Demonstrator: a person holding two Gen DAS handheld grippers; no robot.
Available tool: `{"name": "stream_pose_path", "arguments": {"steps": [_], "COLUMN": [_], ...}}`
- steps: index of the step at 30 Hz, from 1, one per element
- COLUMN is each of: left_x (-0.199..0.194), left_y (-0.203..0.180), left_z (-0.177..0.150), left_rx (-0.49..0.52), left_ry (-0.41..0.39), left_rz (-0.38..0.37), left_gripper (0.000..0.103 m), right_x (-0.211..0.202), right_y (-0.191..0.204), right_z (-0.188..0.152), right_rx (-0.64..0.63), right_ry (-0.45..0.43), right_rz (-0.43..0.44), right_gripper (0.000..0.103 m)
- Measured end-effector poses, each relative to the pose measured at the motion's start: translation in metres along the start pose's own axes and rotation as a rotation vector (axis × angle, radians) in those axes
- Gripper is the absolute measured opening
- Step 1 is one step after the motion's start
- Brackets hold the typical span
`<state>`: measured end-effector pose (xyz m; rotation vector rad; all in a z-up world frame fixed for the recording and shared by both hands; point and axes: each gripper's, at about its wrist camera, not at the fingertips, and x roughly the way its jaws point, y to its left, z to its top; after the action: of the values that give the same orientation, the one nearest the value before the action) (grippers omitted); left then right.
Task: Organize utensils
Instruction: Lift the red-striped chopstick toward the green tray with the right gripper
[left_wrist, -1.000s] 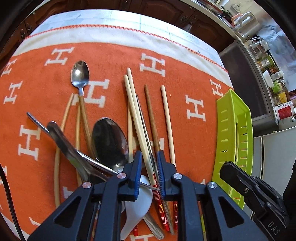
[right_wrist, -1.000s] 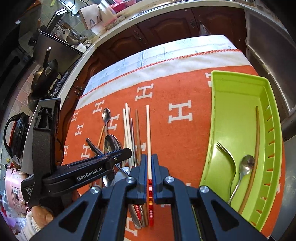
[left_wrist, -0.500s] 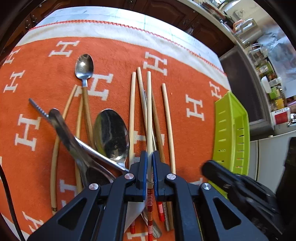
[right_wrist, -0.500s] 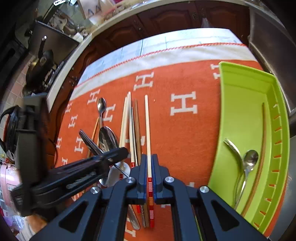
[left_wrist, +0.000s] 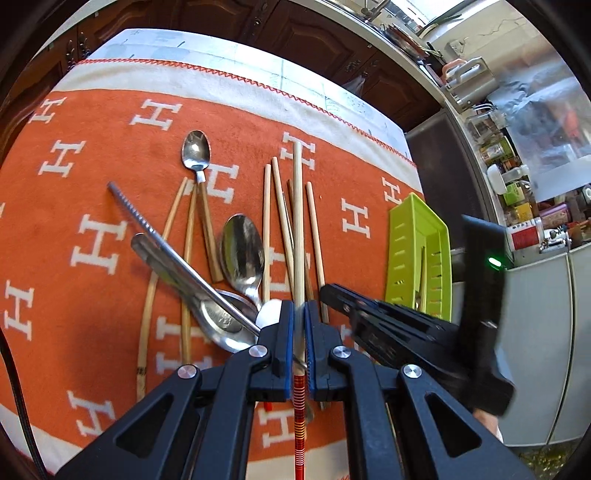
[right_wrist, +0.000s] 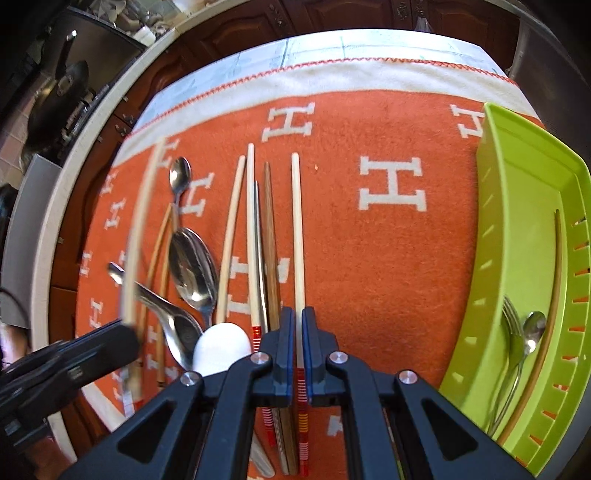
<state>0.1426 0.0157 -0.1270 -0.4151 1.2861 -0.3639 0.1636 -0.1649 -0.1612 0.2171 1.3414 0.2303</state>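
Running from the left edge of the orange blanket (left_wrist: 92, 177) that covers the tabletop, the loose pile comes first: thin bamboo sticks, a small spoon (left_wrist: 195, 151), a metal knife (left_wrist: 173, 266) lying across a big spoon (left_wrist: 242, 254), and a white ceramic spoon (right_wrist: 221, 347) nearest the cameras. Next, the left tongs (left_wrist: 298, 325) are clamped on a pale chopstick with a red-striped end (left_wrist: 297, 221), which reads as raised off the cloth, crossing above the others. Just beside it the bundle of remaining chopsticks (right_wrist: 255, 236) lies roughly parallel. The right tongs (right_wrist: 298, 336) are clamped on a second pale chopstick (right_wrist: 297, 229), its orange-banded end showing below the jaws; whether it has left the blanket I cannot tell. Far right, near the tabletop's edge, sits the green tray (right_wrist: 517, 229), already holding a fork (right_wrist: 511, 321), a spoon and one long brown stick. The step in hand looks like lifting a matched pair; next, both chopsticks must be carried rightwards and laid lengthwise in the tray, clear of the fork.
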Motion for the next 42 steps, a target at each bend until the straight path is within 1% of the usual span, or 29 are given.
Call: {"name": "stream_pose_path", "arguments": {"steps": [2,6,8,12,17,22,23,26,31,36,39,42], "left_x": [-0.007,-0.021,-0.030,-0.044,-0.060,-0.065,-0.064,-0.056,-0.031,0.004,0.024,0.048], "left_y": [0.002,0.006,0.008,0.004,-0.008,-0.034,-0.042,-0.068,-0.117,-0.157,-0.171,-0.181], "left_z": [-0.005,-0.013,-0.014,-0.015,-0.016,-0.014,-0.014,-0.011,-0.012,-0.015,-0.016,-0.018], "left_rx": [0.002,0.000,0.001,0.011,0.047,0.089,0.100,0.142,0.225,0.305,0.336,0.360], "left_ry": [0.000,-0.011,-0.026,-0.051,-0.067,-0.068,-0.068,-0.063,-0.029,0.006,0.024,0.071], "left_rz": [-0.006,-0.027,-0.037,-0.051,-0.075,-0.095,-0.101,-0.106,-0.106,-0.070,-0.043,-0.029], "left_gripper": [0.003,0.003,0.003,0.003,0.003,0.003,0.003,0.003,0.003,0.003,0.003,0.004], "right_x": [0.004,0.005,0.004,-0.010,-0.049,-0.089,-0.100,-0.118,-0.135,-0.138,-0.136,-0.130], "right_y": [0.004,0.011,0.011,0.003,-0.009,-0.024,-0.032,-0.050,-0.091,-0.118,-0.128,-0.134], "right_z": [-0.001,-0.002,-0.003,-0.003,-0.011,-0.020,-0.025,-0.034,-0.051,-0.063,-0.067,-0.067], "right_rx": [-0.010,-0.039,-0.034,0.013,0.042,0.085,0.101,0.143,0.225,0.287,0.300,0.307], "right_ry": [-0.002,-0.017,-0.022,-0.045,-0.110,-0.180,-0.200,-0.236,-0.278,-0.294,-0.291,-0.280], "right_rz": [-0.015,-0.063,-0.064,-0.004,0.050,0.092,0.098,0.087,0.029,-0.001,-0.028,-0.040], "right_gripper": [0.007,0.006,0.005,0.005,0.005,0.005,0.005,0.005,0.005,0.005,0.005,0.006]}}
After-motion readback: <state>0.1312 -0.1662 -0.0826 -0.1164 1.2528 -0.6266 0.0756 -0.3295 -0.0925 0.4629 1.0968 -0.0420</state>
